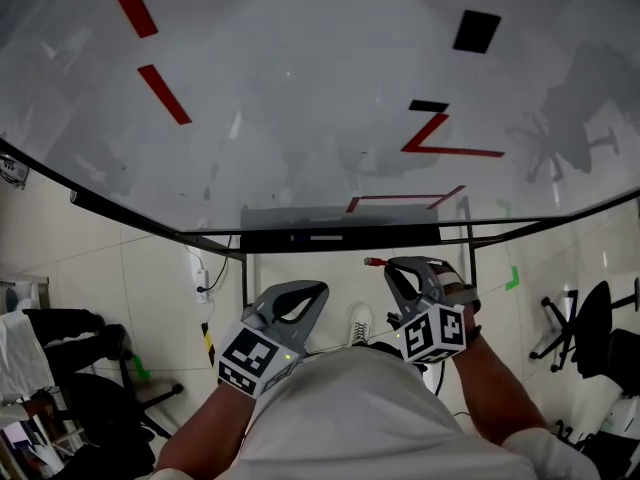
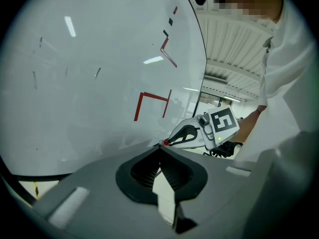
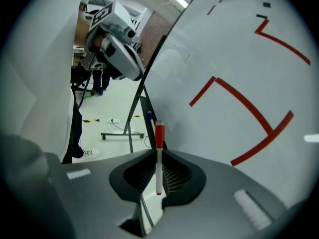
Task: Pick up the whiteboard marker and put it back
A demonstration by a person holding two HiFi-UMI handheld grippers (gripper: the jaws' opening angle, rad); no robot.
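Note:
My right gripper (image 1: 392,265) (image 3: 158,151) is shut on a whiteboard marker (image 3: 159,156), a white barrel with a red cap (image 3: 159,135). The cap sticks out past the jaws toward the whiteboard's lower edge. From the head view only the marker's red end (image 1: 374,262) shows, just under the board's tray (image 1: 340,237). The left gripper view shows the same red tip (image 2: 165,143) ahead of the right gripper (image 2: 199,131). My left gripper (image 1: 316,290) (image 2: 160,151) hangs lower left of the tray, shut, with nothing between its jaws.
The whiteboard (image 1: 300,118) carries red line marks (image 1: 440,148) and black patches (image 1: 476,30). Its stand legs (image 1: 243,280) drop to the floor beside a power strip (image 1: 199,273). Office chairs (image 1: 585,340) stand right and left. A blue-tipped pen (image 3: 149,117) lies by the tray.

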